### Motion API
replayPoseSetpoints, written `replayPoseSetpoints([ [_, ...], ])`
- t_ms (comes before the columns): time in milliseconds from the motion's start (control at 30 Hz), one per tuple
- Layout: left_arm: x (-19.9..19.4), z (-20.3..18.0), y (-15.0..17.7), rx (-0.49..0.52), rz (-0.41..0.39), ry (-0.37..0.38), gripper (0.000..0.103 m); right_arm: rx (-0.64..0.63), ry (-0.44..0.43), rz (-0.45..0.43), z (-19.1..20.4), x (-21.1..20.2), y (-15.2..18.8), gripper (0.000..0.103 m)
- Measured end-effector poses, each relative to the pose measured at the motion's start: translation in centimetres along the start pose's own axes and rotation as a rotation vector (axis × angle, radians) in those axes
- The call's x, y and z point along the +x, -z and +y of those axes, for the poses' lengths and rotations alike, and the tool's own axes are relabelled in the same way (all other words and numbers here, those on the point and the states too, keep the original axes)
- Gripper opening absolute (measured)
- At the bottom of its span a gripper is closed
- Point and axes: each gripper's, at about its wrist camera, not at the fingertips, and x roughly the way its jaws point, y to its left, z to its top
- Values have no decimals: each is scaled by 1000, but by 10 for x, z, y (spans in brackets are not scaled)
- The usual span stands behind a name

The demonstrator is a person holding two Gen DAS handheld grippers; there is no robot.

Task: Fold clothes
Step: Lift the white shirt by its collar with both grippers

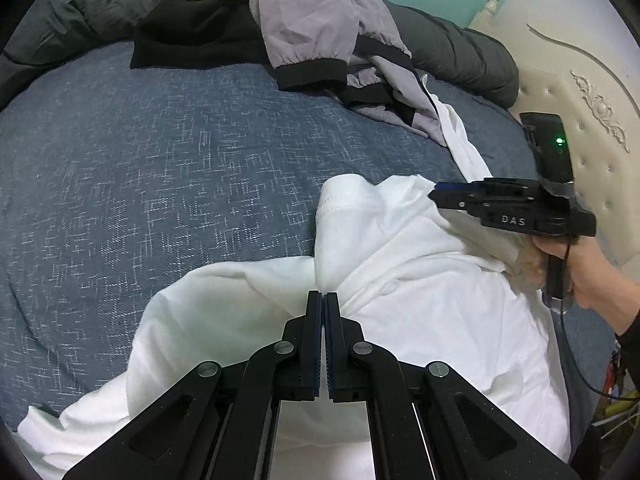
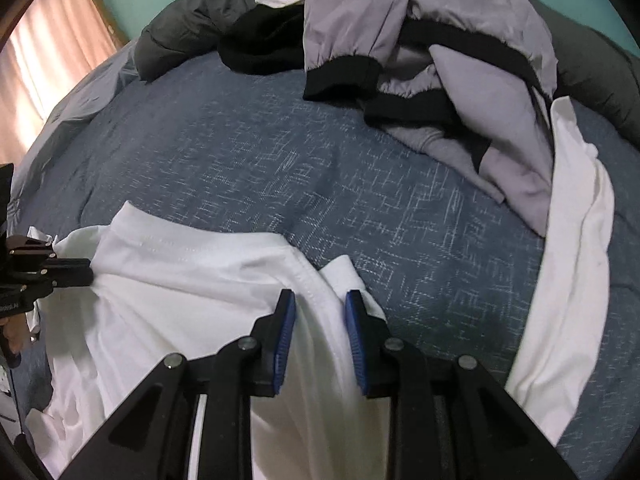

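A smooth matt white cloth shirt is lying on the bedspread, a woven blue cloth; the gripper fingers are showing matt black plastic with ribbed blue pads.

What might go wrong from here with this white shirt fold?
1. The right gripper is open astride the white shirt's hem, so it may close on too little cloth and lose it.
2. The left gripper pinches a bunched ridge; pulling may fold in wrinkles.
3. A white strip lies under the grey jacket; if joined, lifting may drag the pile.
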Motion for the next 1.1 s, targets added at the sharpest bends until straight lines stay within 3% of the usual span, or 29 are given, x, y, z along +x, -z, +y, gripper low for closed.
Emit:
replayPoseSetpoints([
  [67,0,-1,1,3,0,0,1,-11,-14,3,0,-1,3,4],
  [333,-6,-15,4,14,2,9,1,-75,-71,-150,-2,-64,38,3],
  [567,-15,-32,7,34,8,21,3,-79,-61,-153,-11,-99,83,3],
  [667,-19,-40,8,43,11,26,9,-63,-54,-131,-18,-100,103,3],
  [800,-25,-47,9,49,5,30,42,-22,-56,-145,-25,-103,117,3],
  [967,-20,-27,-4,-2,-4,-17,44,-9,-65,-157,-24,-102,127,3],
  [1100,-3,-16,-16,-54,4,30,44,-6,-73,-167,-24,-102,128,3],
])
